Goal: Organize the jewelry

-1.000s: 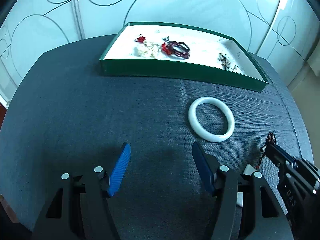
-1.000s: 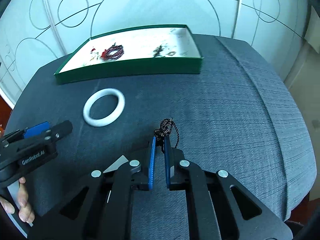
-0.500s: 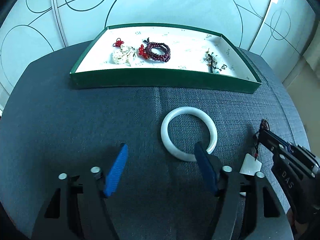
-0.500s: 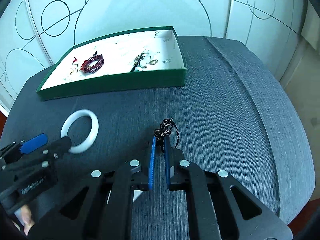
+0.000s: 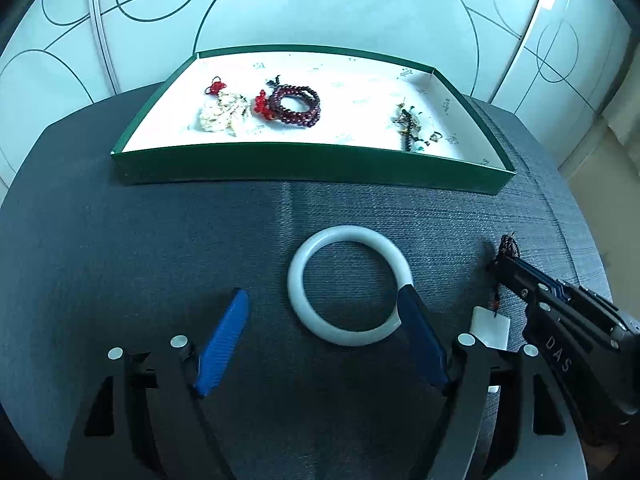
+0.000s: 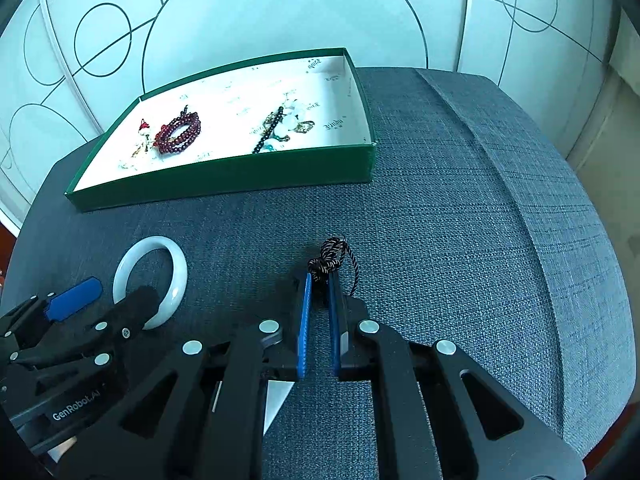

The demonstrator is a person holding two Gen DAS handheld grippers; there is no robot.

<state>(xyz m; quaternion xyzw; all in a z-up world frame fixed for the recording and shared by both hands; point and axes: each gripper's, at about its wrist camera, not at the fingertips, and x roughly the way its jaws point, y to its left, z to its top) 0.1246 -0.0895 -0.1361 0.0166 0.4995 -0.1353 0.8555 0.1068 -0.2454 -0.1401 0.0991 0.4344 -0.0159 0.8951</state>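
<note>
A white bangle [image 5: 349, 285] lies flat on the dark blue fabric, in front of the green tray [image 5: 312, 164]. My left gripper [image 5: 322, 304] is open, and the bangle's near part lies between its blue fingers, with the right finger over the bangle's right rim. The bangle also shows in the right wrist view [image 6: 154, 278]. My right gripper [image 6: 319, 278] is shut on a black braided cord [image 6: 332, 256]; a white square pendant [image 5: 490, 326] hangs from the cord below it.
The tray [image 6: 224, 178] holds a dark red bead bracelet [image 5: 295, 104], a cream bead piece with red knots [image 5: 220, 114] and a mixed bead strand [image 5: 414, 132]. The fabric surface curves down at the right edge [image 6: 580, 240]. A white patterned wall stands behind.
My left gripper moved forward and to the right, so the bangle now lies between its fingers. The right gripper kept hold of the cord and swung a little left.
</note>
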